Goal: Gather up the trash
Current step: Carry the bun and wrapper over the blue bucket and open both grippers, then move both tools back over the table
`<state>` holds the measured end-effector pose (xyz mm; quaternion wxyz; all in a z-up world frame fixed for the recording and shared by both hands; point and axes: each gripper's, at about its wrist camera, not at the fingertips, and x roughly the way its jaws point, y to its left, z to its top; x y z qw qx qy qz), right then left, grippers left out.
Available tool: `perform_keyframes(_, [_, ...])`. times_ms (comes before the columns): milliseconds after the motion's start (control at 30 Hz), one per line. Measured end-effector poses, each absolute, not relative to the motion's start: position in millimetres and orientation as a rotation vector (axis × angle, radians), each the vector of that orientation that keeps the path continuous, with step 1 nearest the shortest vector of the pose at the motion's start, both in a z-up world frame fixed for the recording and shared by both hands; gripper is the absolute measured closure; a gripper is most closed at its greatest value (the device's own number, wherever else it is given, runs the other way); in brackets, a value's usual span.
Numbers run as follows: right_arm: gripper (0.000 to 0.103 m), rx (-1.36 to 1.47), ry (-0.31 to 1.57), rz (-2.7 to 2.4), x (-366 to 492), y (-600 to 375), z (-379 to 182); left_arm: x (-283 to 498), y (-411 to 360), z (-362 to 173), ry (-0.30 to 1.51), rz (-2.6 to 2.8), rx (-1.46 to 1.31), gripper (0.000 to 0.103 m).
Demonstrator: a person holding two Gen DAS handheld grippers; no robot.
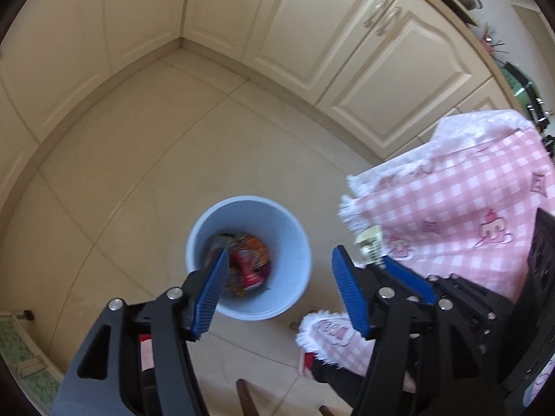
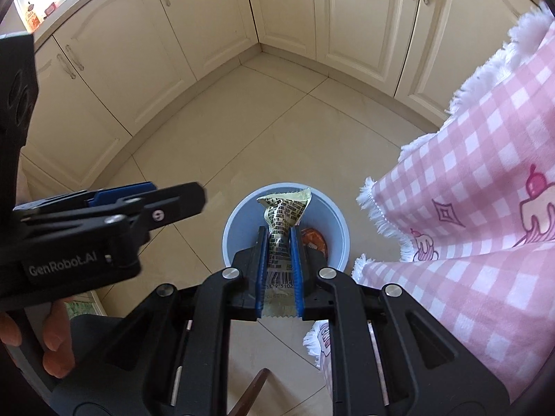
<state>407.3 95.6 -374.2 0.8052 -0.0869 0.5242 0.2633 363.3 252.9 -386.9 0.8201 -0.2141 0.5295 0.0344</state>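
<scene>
2 grippers angle down over bin (image 1: pixel 248 260): left gripper (image 1: pixel 281 277) wide, right gripper (image 2: pixel 279 242) clamps wrapper (image 2: pixel 282 215).

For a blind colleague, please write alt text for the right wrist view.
The right tongs grip a yellowish wrapper above a blue bin on the tiled floor. The left tongs are at the left, and a pink checked cloth hangs at the right.

Bin (image 1: pixel 248 260) on the floor (image 1: pixel 215 159) before the corner cabinets (image 1: pixel 333 34), trash (image 1: pixel 248 260) inside, tablecloth (image 1: pixel 461 208) to its right.
</scene>
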Motion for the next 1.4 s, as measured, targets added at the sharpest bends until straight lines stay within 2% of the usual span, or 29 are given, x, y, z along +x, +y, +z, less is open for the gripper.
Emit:
perform_keyframes(300, [0.089, -0.17, 1.131, 0.606, 405, 113, -375, 337, 275, -391, 1.148, 0.144, -0.511, 0.042])
perform_keyframes(633, [0.085, -0.148, 1.067, 0.607, 410, 126, -355, 323, 281, -366, 1.104, 0.154, -0.508, 0.042])
perform_keyframes(767, [0.059, -0.147, 1.026, 0.585, 405, 123, -344, 317, 281, -352, 1.079, 0.156, -0.509, 0.041])
perform_keyframes(1100, [0.053, -0.147, 0.941, 0.564, 381, 108, -304, 292, 276, -313, 1.014, 0.148, -0.517, 0.04])
perform_keyframes(1333, [0.05, -0.151, 0.799, 0.536, 341, 89, -248, 259, 266, -260, 0.9, 0.177, -0.46, 0.04])
perform_keyframes(1400, [0.046, -0.144, 0.742, 0.526, 324, 79, -226, 249, 258, -239, 0.855, 0.181, -0.422, 0.039])
